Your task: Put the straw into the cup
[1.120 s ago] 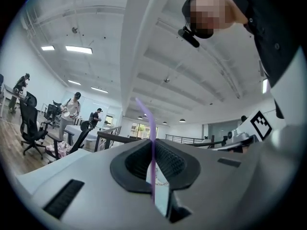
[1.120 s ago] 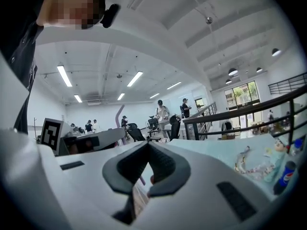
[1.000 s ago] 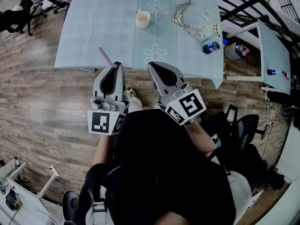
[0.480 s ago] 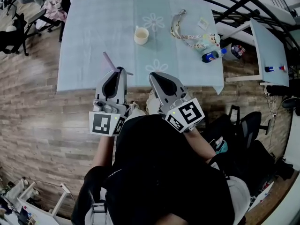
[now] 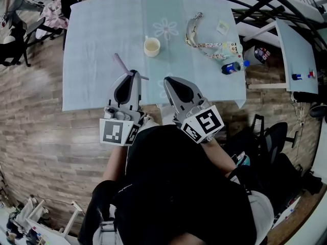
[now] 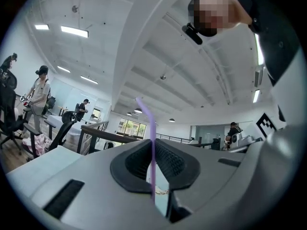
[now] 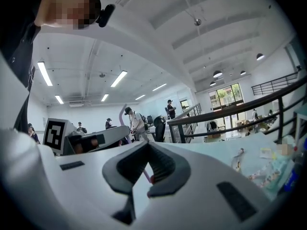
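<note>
In the head view a cream cup (image 5: 152, 47) stands upright on the light blue table (image 5: 92, 45), near its middle. My left gripper (image 5: 134, 74) is over the table's near edge, shut on a purple straw (image 5: 121, 64) that sticks out up and to the left of its tips. The left gripper view shows the straw (image 6: 152, 143) standing upright between the black pads (image 6: 134, 164). My right gripper (image 5: 168, 80) sits just right of the left one, shut with nothing in it. The cup lies a short way beyond both tips. The right gripper view shows the straw's top (image 7: 122, 115) beside the left gripper (image 7: 91, 140).
A patterned lanyard (image 5: 207, 40) and a blue bottle (image 5: 231, 67) lie on the table's right part. Black railings and a second small table (image 5: 294, 55) stand at the right, chairs (image 5: 15, 40) at the left. People stand far off in both gripper views.
Both grippers have moved forward from over the floor to the table's near edge, closer to the cup. The straw stays gripped in the left one.
</note>
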`<control>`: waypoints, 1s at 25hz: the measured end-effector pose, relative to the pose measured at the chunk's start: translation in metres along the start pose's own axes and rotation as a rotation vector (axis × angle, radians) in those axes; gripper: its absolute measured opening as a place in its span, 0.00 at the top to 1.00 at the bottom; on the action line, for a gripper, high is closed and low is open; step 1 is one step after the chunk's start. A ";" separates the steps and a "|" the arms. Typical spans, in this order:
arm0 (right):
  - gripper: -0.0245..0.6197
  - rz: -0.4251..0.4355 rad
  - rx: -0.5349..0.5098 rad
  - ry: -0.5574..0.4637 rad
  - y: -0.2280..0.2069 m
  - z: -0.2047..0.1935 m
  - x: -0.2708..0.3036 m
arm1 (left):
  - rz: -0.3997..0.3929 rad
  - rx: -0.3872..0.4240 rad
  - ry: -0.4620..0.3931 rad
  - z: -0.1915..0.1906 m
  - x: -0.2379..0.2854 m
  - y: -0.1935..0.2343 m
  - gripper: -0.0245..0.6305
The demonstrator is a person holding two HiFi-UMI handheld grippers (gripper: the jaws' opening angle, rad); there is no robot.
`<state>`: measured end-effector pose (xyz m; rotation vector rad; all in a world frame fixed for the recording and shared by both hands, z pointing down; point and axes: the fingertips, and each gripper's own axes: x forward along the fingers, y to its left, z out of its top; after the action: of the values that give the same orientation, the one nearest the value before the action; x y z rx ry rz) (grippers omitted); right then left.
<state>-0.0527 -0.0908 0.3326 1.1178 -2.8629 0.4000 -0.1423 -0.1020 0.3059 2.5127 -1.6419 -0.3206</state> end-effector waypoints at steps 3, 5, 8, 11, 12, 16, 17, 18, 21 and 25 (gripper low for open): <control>0.95 -0.005 0.012 0.012 -0.021 0.001 0.016 | 0.003 -0.002 0.021 -0.009 0.024 0.012 0.92; 0.95 -0.014 0.025 0.028 -0.035 0.000 0.024 | 0.003 -0.009 0.034 -0.015 0.041 0.019 0.92; 0.95 -0.028 0.041 0.052 -0.055 -0.002 0.033 | 0.002 -0.021 0.054 -0.026 0.065 0.027 0.92; 0.95 -0.048 0.062 0.069 -0.075 -0.006 0.039 | -0.005 -0.023 0.074 -0.039 0.090 0.034 0.92; 0.95 -0.053 0.067 0.074 -0.079 -0.008 0.041 | -0.008 -0.022 0.082 -0.044 0.097 0.036 0.92; 0.95 -0.062 0.084 0.098 -0.092 -0.014 0.045 | -0.011 -0.011 0.108 -0.060 0.121 0.045 0.92; 0.95 -0.065 0.089 0.103 -0.096 -0.016 0.046 | -0.007 -0.008 0.114 -0.064 0.126 0.048 0.92; 0.95 -0.069 0.095 0.107 -0.100 -0.018 0.047 | -0.003 -0.005 0.120 -0.069 0.131 0.052 0.92; 0.95 -0.078 0.110 0.121 -0.112 -0.022 0.050 | 0.019 -0.014 0.142 -0.083 0.146 0.063 0.92; 0.95 -0.075 0.128 0.143 -0.122 -0.027 0.055 | 0.054 -0.043 0.166 -0.100 0.159 0.074 0.92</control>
<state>-0.0128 -0.2062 0.3935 1.1597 -2.6960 0.6393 -0.1225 -0.2786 0.4012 2.3873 -1.6179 -0.1352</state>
